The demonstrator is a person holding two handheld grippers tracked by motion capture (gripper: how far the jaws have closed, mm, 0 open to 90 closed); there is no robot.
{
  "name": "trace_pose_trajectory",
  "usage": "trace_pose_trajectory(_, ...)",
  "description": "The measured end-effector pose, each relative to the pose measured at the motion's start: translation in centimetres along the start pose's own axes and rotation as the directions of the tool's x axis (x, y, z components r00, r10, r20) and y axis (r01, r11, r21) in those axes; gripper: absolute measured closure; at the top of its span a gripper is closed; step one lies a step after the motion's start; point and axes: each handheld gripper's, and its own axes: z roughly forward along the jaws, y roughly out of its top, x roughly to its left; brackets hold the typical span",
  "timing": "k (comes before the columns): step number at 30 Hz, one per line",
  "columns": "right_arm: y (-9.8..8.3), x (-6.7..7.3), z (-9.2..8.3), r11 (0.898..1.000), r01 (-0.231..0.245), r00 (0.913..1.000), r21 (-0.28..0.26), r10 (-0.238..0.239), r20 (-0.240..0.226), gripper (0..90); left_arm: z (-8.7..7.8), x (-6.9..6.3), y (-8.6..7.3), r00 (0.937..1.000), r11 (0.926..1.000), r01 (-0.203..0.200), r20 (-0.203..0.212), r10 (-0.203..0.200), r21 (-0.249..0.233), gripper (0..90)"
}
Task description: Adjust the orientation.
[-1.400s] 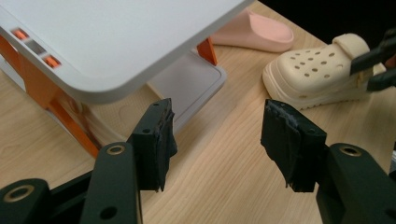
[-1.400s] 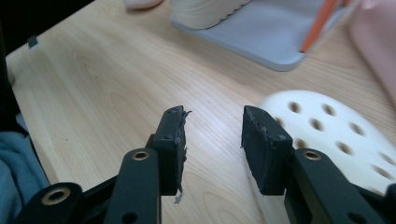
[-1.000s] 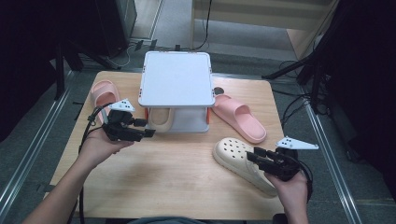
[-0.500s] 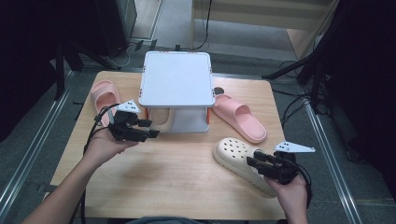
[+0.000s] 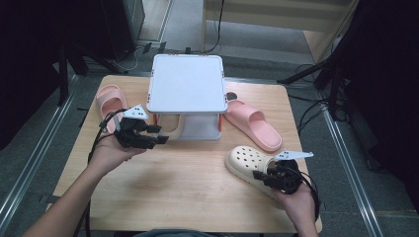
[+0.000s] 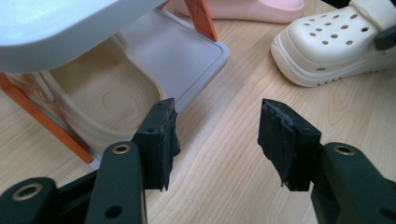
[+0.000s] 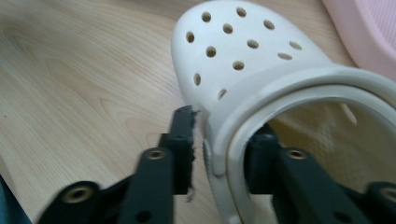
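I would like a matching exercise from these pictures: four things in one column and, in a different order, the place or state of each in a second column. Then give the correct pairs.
Things
1. cream clog
2. cream shoe
3. left gripper
4. pink slide at the person's right

Places or states
A. open, holding nothing, in front of the rack
B. on the lower shelf of the white rack
C. on the table, its side wall between the right gripper's fingers
D. on the table beside the rack, touched by no gripper

Pairs: 1-C, 2-B, 3-A, 4-D
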Motion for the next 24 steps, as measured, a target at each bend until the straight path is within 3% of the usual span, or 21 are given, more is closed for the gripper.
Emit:
trace_pose_trajectory(4,0.0,-0.1,-0.2,1.0,-0.018,0.9998,0.004,0.018,0.009,76.3,0.3,0.0,0.0,1.0,0.9997,0.005,-0.001,-0.005,0.022,47.6)
trace_pose_trajectory(8,0.7,0.6,-0.1,1.0,-0.021,0.9995,-0.012,0.02,-0.024,76.7,0.6,-0.2,-0.1,1.0,0.9992,0.0,0.008,0.0,0.039,48.3)
trace_pose_trajectory(11,1.6,1.8,0.4,0.999,-0.008,0.9992,-0.031,0.007,-0.04,76.7,0.5,-0.5,0.0,0.9985,0.9987,0.034,0.042,-0.036,0.039,52.2)
trace_pose_trajectory(17,3.5,5.0,2.4,0.998,0.04,0.9932,-0.052,-0.045,-0.107,76.3,0.2,-1.4,-0.5,0.9992,0.9997,0.004,0.04,-0.005,0.023,56.7)
trace_pose_trajectory(24,5.4,7.4,5.2,0.996,0.086,0.9856,-0.028,-0.089,-0.144,76.1,0.9,-2.4,-1.2,0.9983,0.9996,0.016,0.055,-0.017,0.025,59.9)
